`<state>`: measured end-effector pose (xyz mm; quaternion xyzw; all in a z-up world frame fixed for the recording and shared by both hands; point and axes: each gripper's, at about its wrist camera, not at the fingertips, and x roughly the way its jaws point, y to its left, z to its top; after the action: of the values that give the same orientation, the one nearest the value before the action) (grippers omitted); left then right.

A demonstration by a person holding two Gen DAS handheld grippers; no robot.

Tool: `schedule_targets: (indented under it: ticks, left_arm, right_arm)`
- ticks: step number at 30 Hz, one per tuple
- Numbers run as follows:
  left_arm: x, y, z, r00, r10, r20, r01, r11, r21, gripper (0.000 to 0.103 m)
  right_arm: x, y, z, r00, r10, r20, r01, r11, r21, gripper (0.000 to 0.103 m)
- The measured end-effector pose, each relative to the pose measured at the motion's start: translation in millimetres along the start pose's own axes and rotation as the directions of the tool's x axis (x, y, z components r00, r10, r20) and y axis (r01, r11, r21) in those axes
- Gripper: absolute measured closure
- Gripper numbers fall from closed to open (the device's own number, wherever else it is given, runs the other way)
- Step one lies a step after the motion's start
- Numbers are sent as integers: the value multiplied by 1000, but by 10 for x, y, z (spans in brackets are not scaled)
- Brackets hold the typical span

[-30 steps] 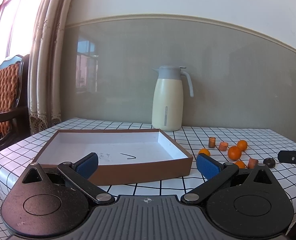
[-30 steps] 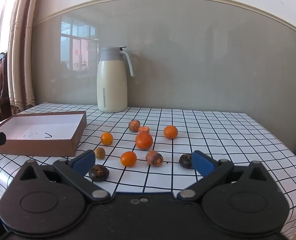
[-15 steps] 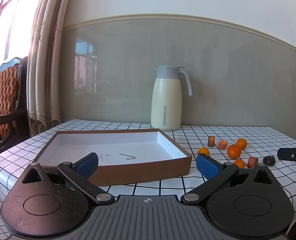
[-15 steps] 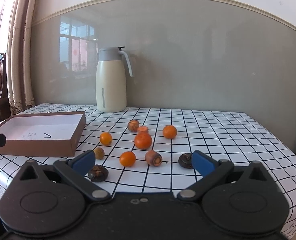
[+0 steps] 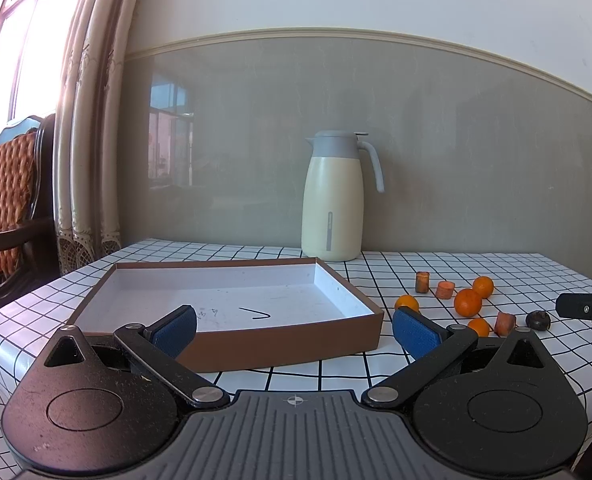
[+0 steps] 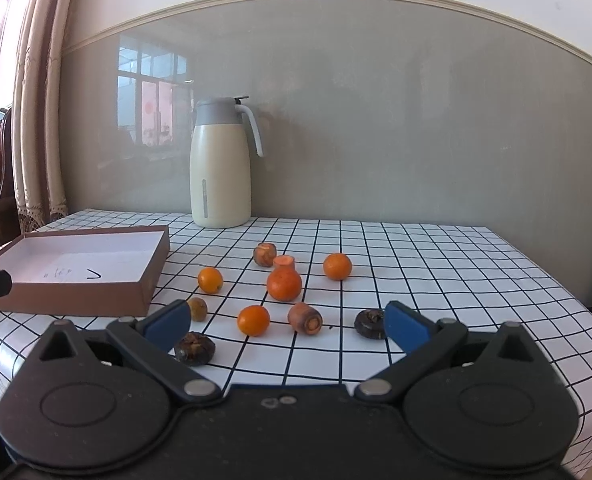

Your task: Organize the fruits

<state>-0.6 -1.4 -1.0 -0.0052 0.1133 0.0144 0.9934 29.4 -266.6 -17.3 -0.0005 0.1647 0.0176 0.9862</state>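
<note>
Several oranges lie on the checked tablecloth: a big one [image 6: 284, 284], one near the front [image 6: 253, 320], one by the box [image 6: 210, 279], one at the back right [image 6: 337, 266]. Carrot pieces [image 6: 305, 317] and dark water chestnuts [image 6: 194, 347] lie among them. A shallow brown box [image 5: 232, 304] with a white floor stands at the left, nothing in it. My left gripper [image 5: 294, 330] is open in front of the box. My right gripper [image 6: 287, 326] is open in front of the fruit, empty.
A cream thermos jug [image 6: 220, 164] stands at the back against the grey wall. A wooden chair [image 5: 4, 208] and curtains stand left of the table. The table's right edge [image 6: 567, 292] drops off. The right gripper's tip shows in the left wrist view [image 5: 587, 308].
Both views have shifted only slightly; the left gripper has risen a little. Nothing was grasped or moved.
</note>
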Motion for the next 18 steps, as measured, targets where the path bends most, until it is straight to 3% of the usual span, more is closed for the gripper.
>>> schedule_targets:
  ticks: [18]
  left_arm:
    - [-7,-2,-5,1000,1,3,-1,1000,5,0]
  right_arm:
    - [13,8,1,1000,0,0,0,1000,-4,6]
